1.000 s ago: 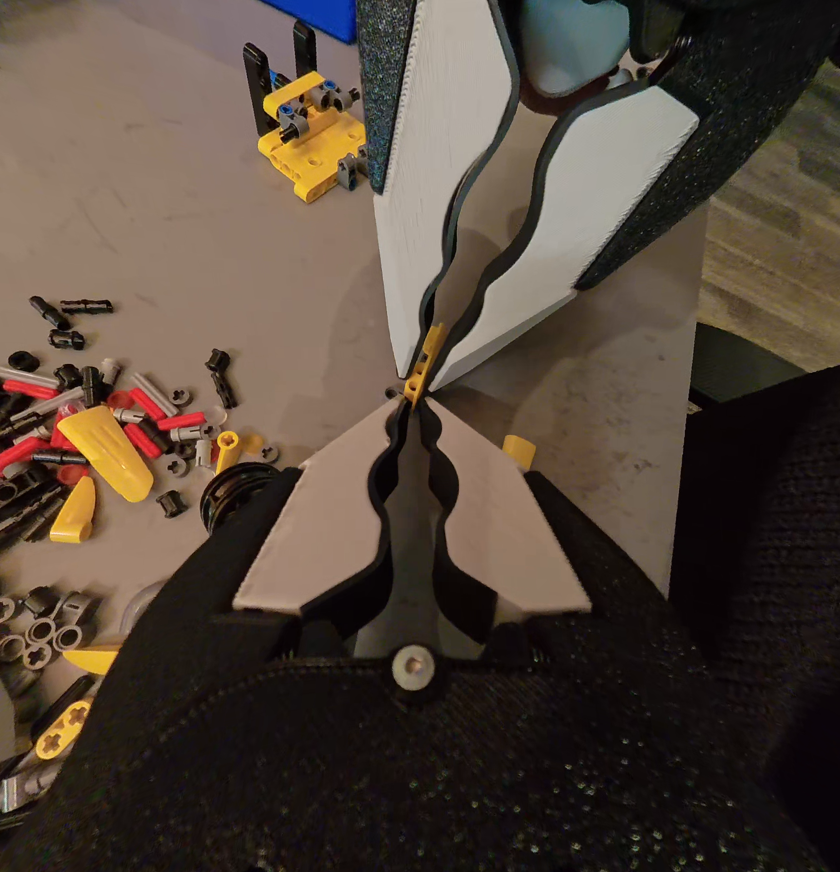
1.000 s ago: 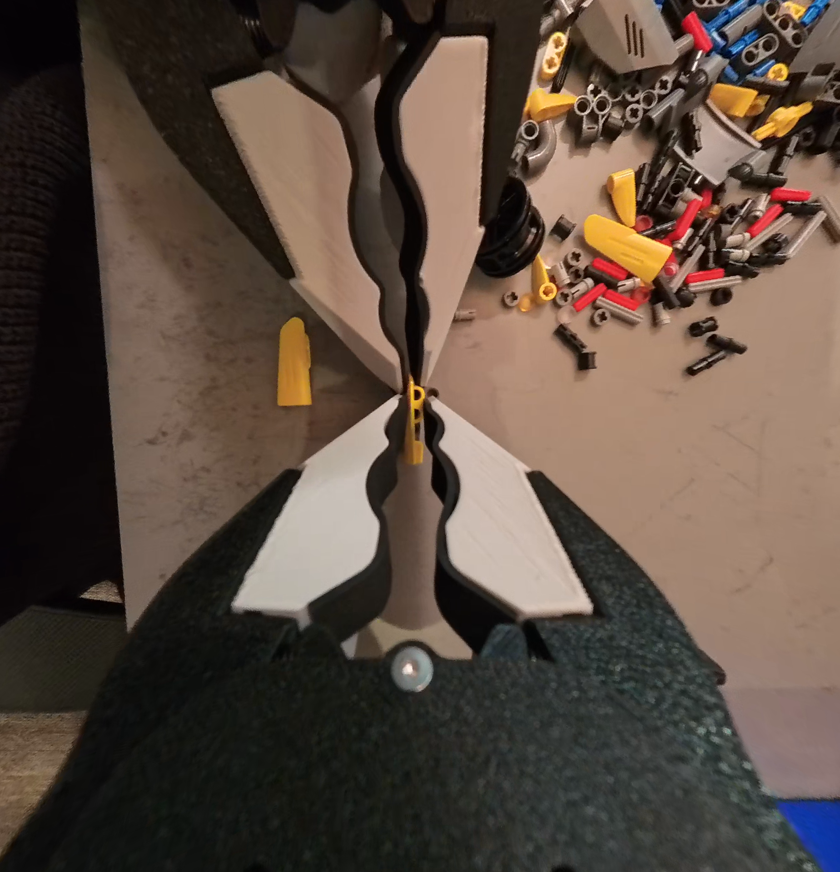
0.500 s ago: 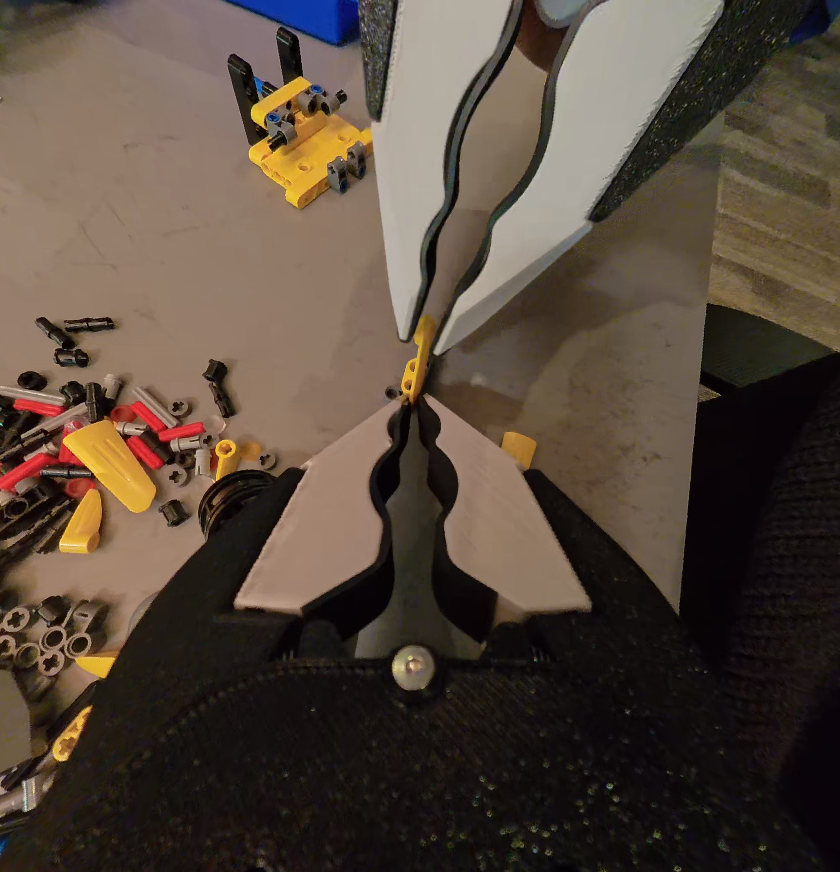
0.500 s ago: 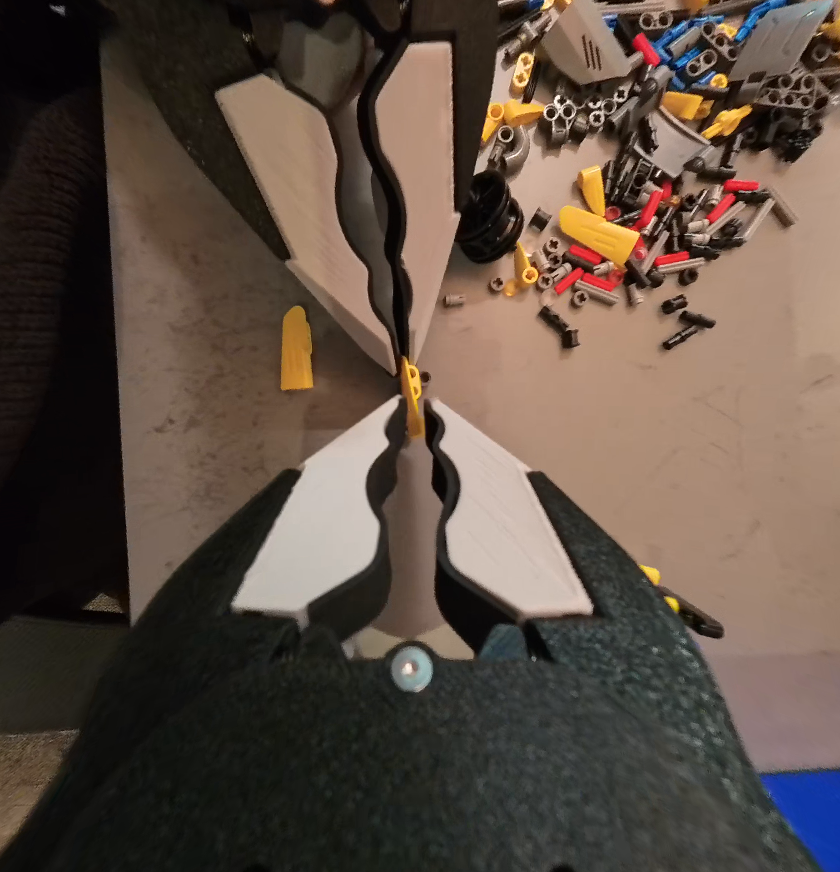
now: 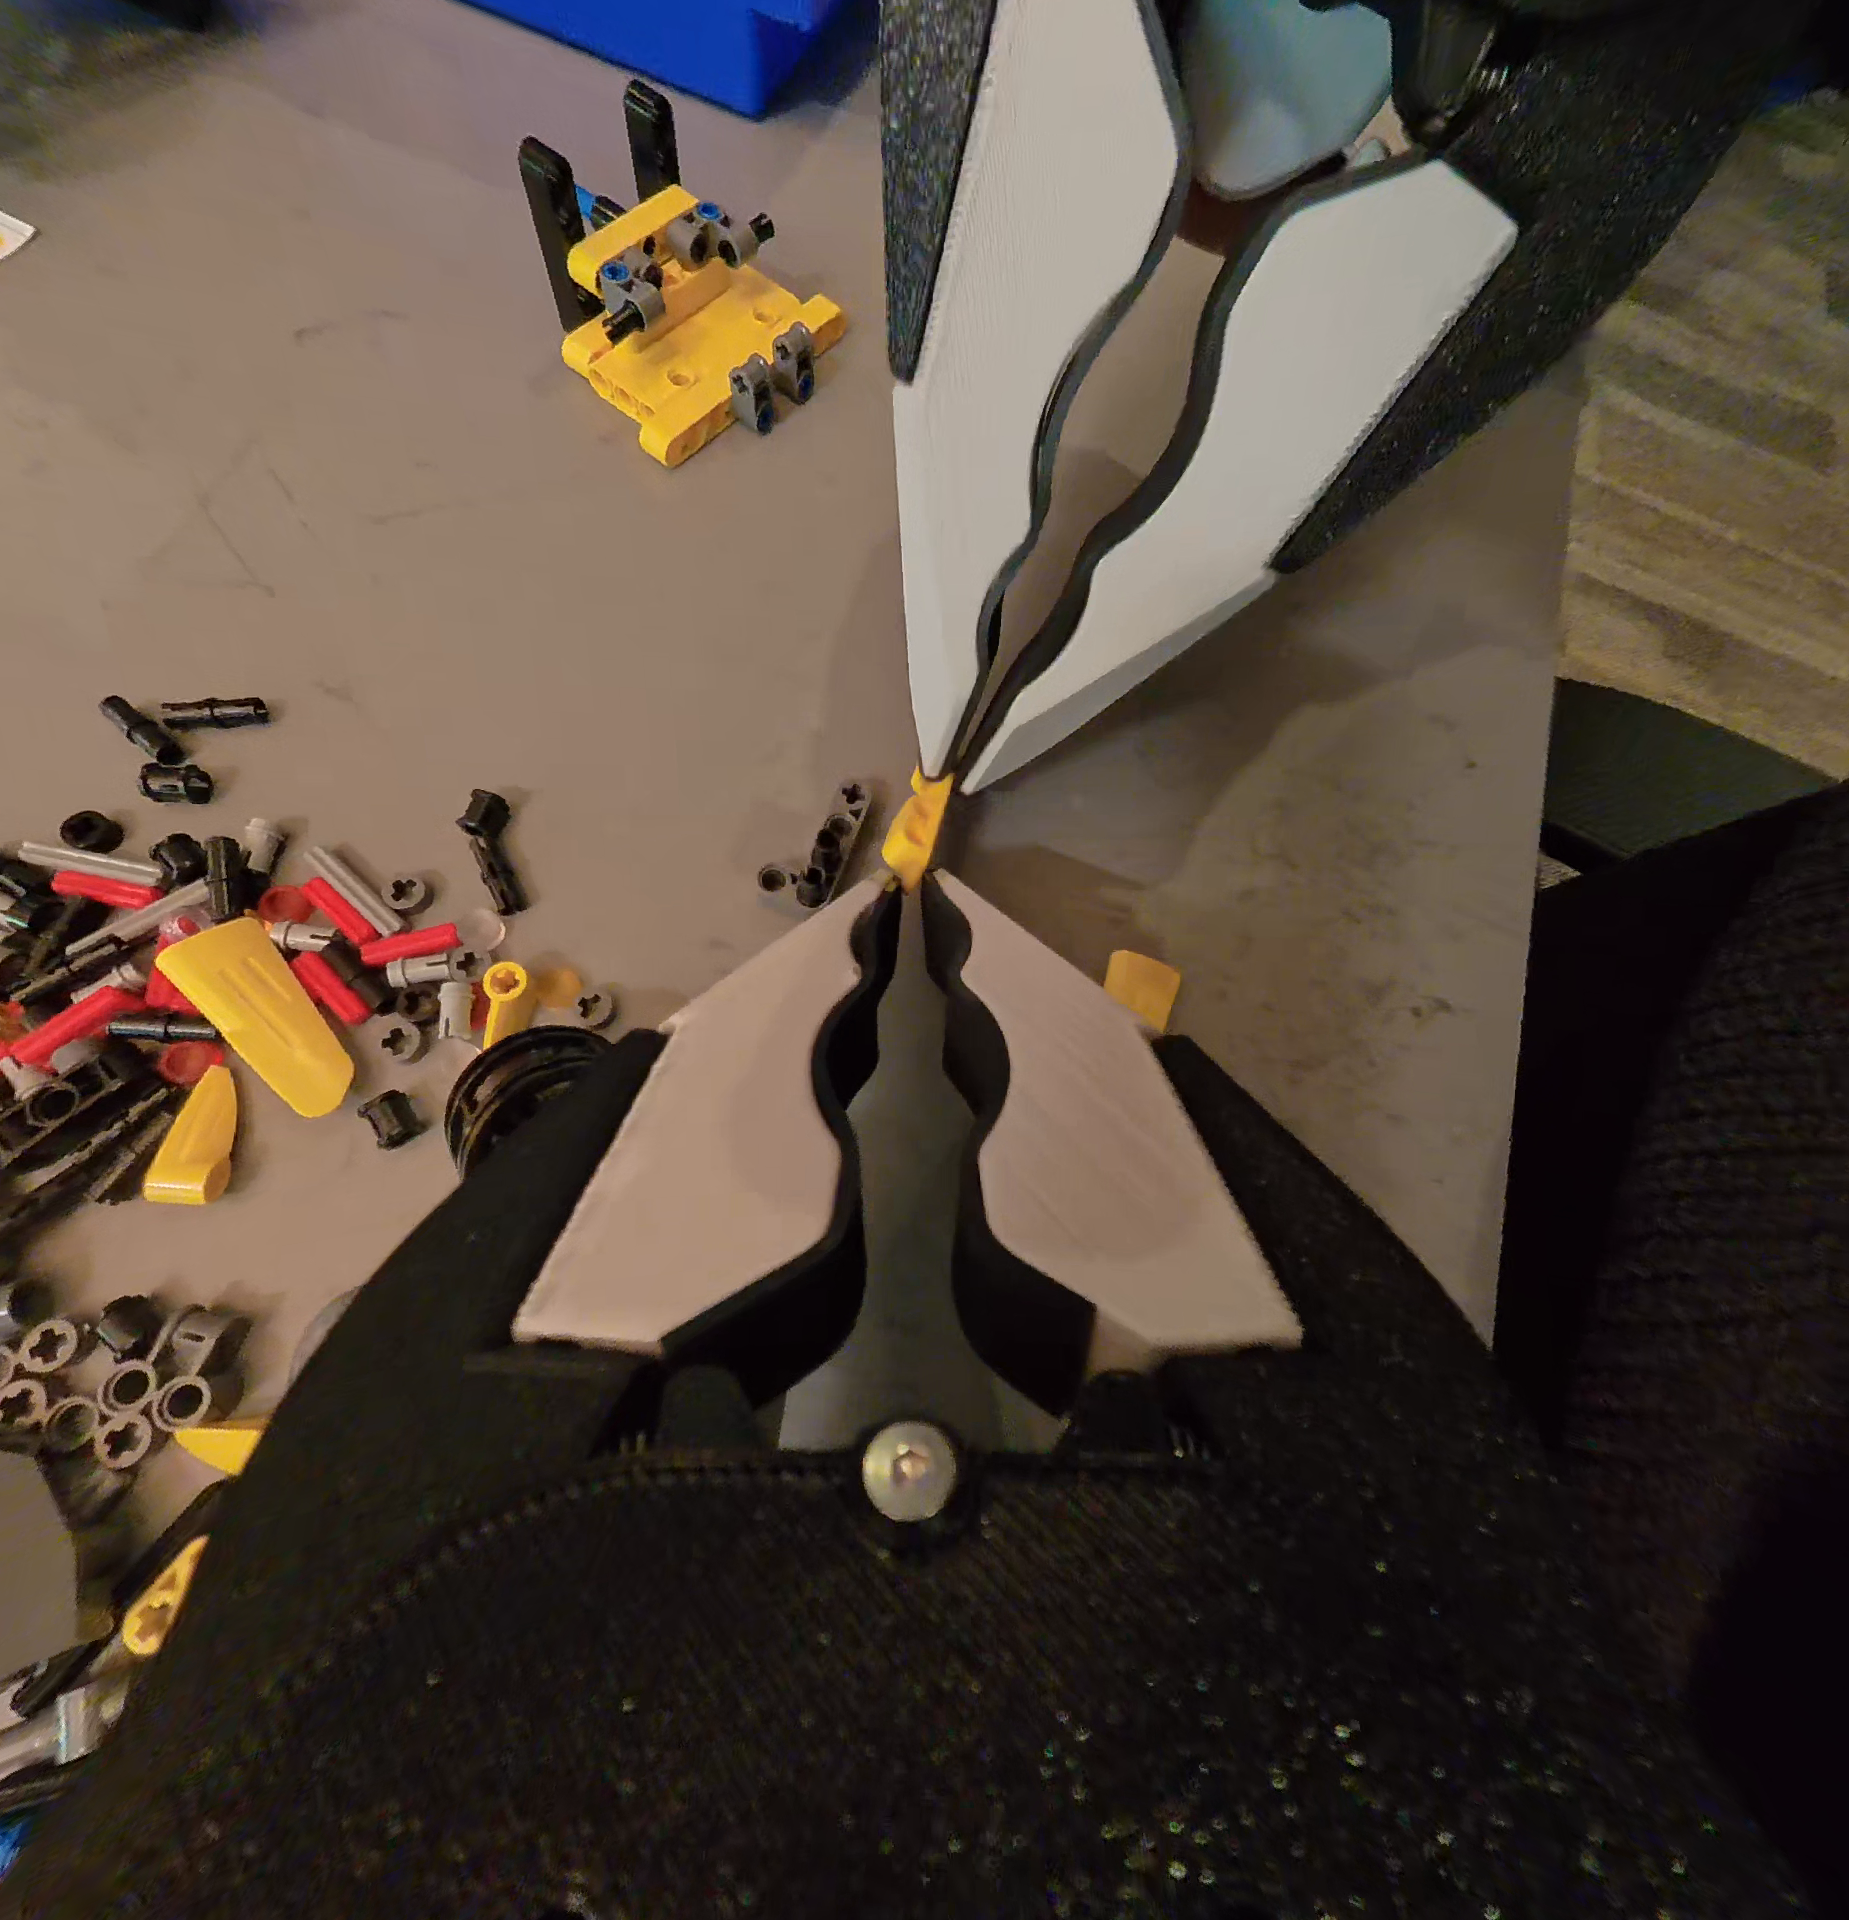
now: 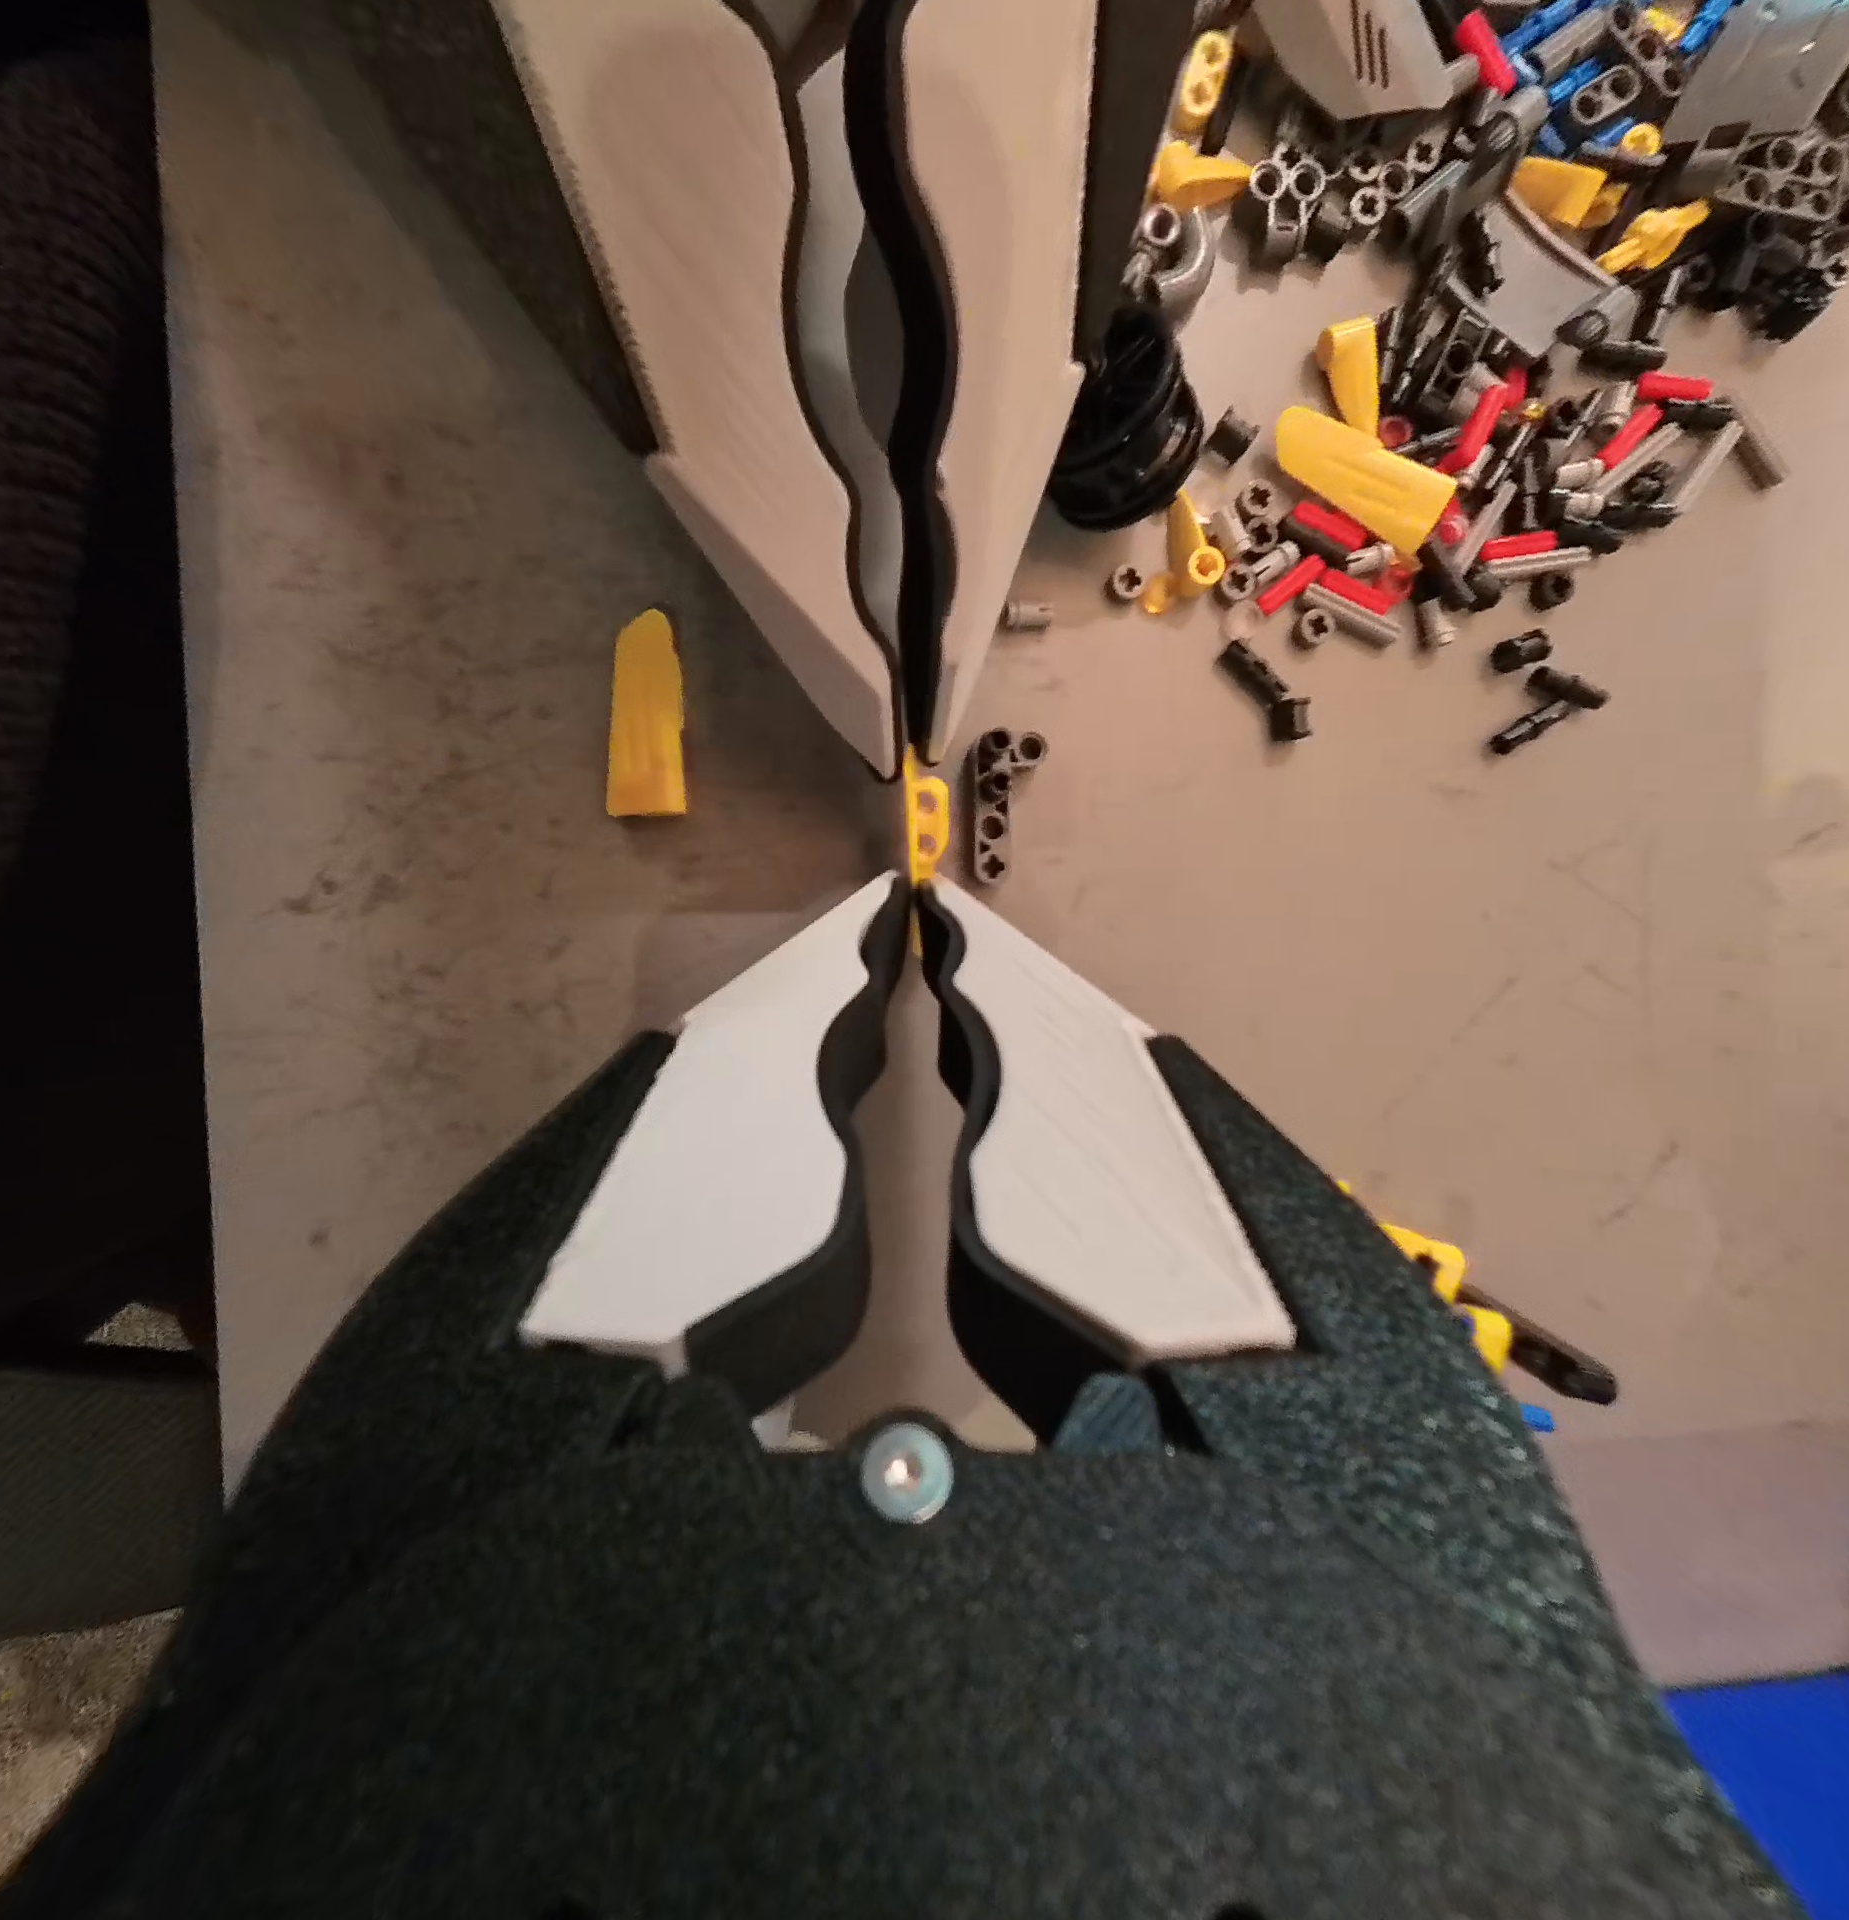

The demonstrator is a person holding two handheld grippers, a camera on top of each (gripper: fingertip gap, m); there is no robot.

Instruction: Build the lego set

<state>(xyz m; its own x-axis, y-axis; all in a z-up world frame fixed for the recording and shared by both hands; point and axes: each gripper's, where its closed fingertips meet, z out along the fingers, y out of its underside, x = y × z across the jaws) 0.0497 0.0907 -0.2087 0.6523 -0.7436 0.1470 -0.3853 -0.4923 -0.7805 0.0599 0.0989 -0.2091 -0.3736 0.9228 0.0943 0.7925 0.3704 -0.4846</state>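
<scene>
Above the table [image 5: 587, 582], both grippers meet tip-to-tip, pinching one yellow beam [image 5: 915, 831].

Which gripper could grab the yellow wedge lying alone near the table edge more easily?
Left, probably. The yellow wedge lies right beside a finger of the left gripper; the right gripper reaches from the far side. Both are shut on the small yellow beam, so one must let go first.
</scene>
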